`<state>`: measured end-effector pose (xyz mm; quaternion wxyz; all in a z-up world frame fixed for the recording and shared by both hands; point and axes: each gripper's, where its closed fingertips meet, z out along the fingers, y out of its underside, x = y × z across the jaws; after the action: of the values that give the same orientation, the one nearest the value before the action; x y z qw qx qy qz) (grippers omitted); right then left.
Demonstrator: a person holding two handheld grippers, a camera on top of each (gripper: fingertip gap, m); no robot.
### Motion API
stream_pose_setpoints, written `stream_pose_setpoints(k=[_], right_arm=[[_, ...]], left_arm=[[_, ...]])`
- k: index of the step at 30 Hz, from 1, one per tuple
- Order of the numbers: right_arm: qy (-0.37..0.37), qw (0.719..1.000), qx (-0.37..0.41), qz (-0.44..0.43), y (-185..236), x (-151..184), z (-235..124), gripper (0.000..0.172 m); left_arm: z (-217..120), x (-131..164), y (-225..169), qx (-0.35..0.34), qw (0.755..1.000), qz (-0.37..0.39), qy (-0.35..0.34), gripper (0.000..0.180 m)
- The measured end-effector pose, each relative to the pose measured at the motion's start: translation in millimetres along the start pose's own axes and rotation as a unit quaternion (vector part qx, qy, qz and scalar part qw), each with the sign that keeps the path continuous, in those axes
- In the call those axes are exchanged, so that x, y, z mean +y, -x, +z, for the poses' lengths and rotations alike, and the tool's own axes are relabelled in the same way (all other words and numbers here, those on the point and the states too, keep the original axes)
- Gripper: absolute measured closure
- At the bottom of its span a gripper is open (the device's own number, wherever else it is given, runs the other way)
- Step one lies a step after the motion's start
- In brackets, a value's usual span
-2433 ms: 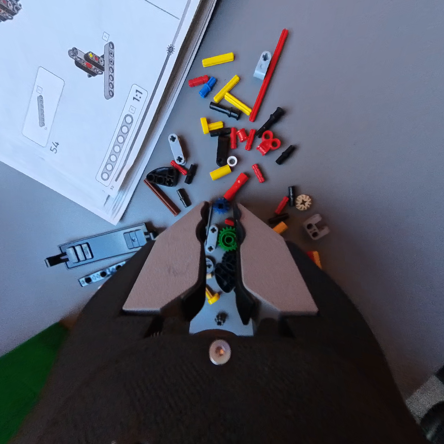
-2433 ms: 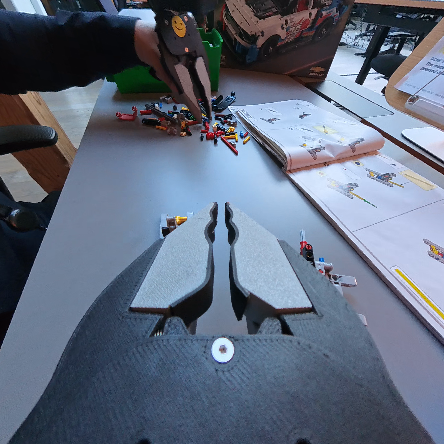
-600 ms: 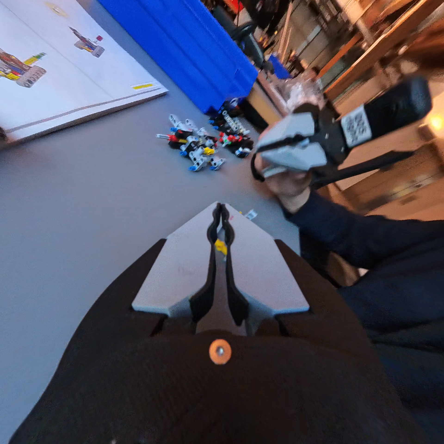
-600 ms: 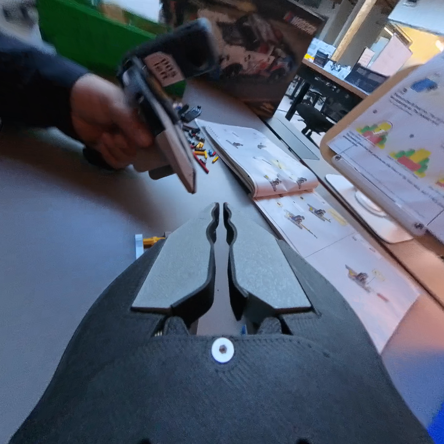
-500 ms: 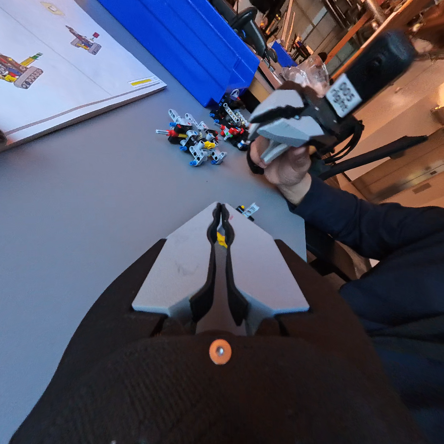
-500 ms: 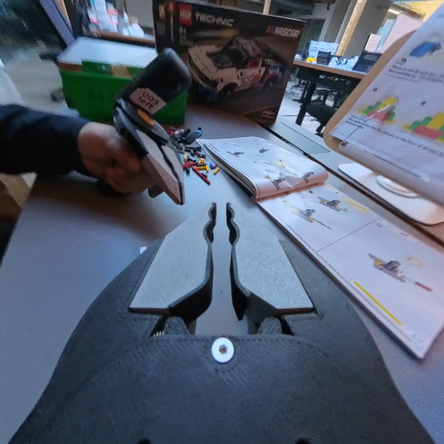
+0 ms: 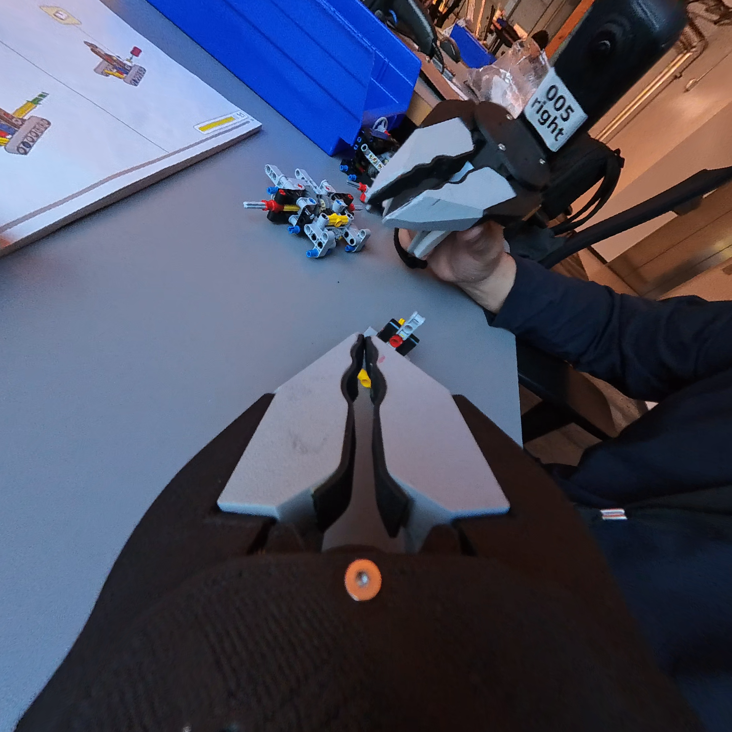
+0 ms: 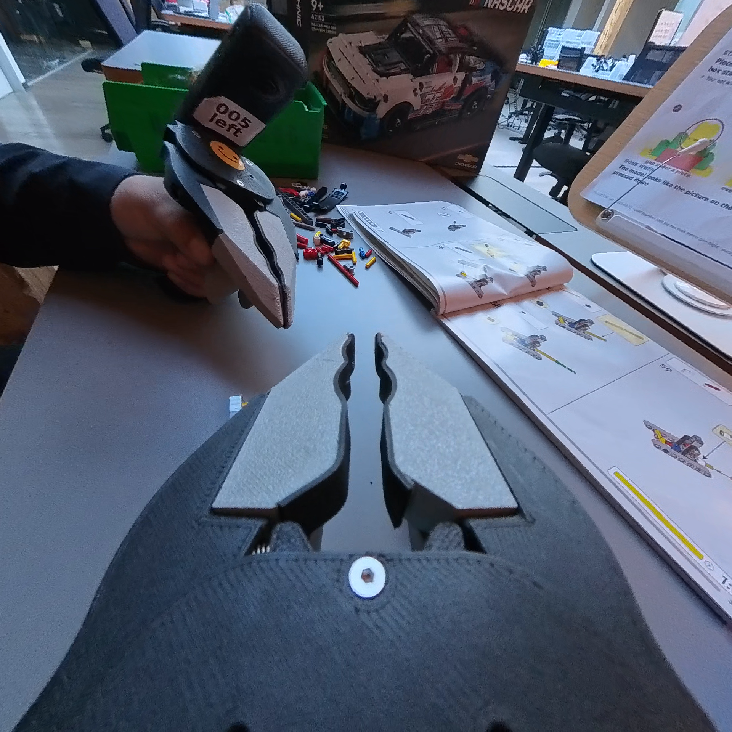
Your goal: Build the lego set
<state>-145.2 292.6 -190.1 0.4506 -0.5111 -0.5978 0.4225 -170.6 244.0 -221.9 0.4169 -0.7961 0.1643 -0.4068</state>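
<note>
My left gripper (image 7: 364, 345) is shut on a small yellow piece (image 7: 363, 378) that sits in the hollow between its pads, above the grey table. It is just short of a small black and grey assembly (image 7: 404, 334) with a red pin near the table's edge. In the right wrist view the left gripper (image 8: 283, 317) hangs shut over the table, and the yellow piece is hidden there. My right gripper (image 8: 362, 344) is open with a narrow gap and nothing between its pads. It also shows in the left wrist view (image 7: 380, 202), held in a hand beside a grey assembly (image 7: 317, 216).
A pile of loose small parts (image 8: 328, 245) lies by the open instruction booklet (image 8: 475, 253). A green bin (image 8: 158, 115) and a box with a car picture (image 8: 416, 79) stand behind. Blue bins (image 7: 317, 59) and another assembly (image 7: 370, 156) sit at the far side. A sheet stand (image 8: 673, 158) is at the right. Left tips to right tips: about 7 cm.
My left gripper has left the parts pile with the yellow piece in its grasp and swung towards the small black assembly. The right gripper has lifted and tilted, and stays open.
</note>
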Motion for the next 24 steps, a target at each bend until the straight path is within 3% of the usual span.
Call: stream_pose_setpoints(k=[9,11,15,24], right_arm=[[-0.037,0.989,0.144,-0.006,-37,-27,-2,0.166],[-0.066,0.987,0.147,-0.016,-29,-37,-3,0.167],[-0.024,0.985,0.165,-0.037,-23,-23,-5,0.166],[-0.094,0.975,0.201,0.021,29,-34,-41,0.161]], left_arm=[[-8,-10,11,-0.052,0.998,-0.003,-0.044,0.180],[-11,-12,15,-0.074,0.995,-0.008,-0.060,0.180],[-13,-6,11,-0.102,0.993,-0.008,-0.064,0.180],[-14,2,2,-0.177,0.982,0.034,-0.065,0.180]])
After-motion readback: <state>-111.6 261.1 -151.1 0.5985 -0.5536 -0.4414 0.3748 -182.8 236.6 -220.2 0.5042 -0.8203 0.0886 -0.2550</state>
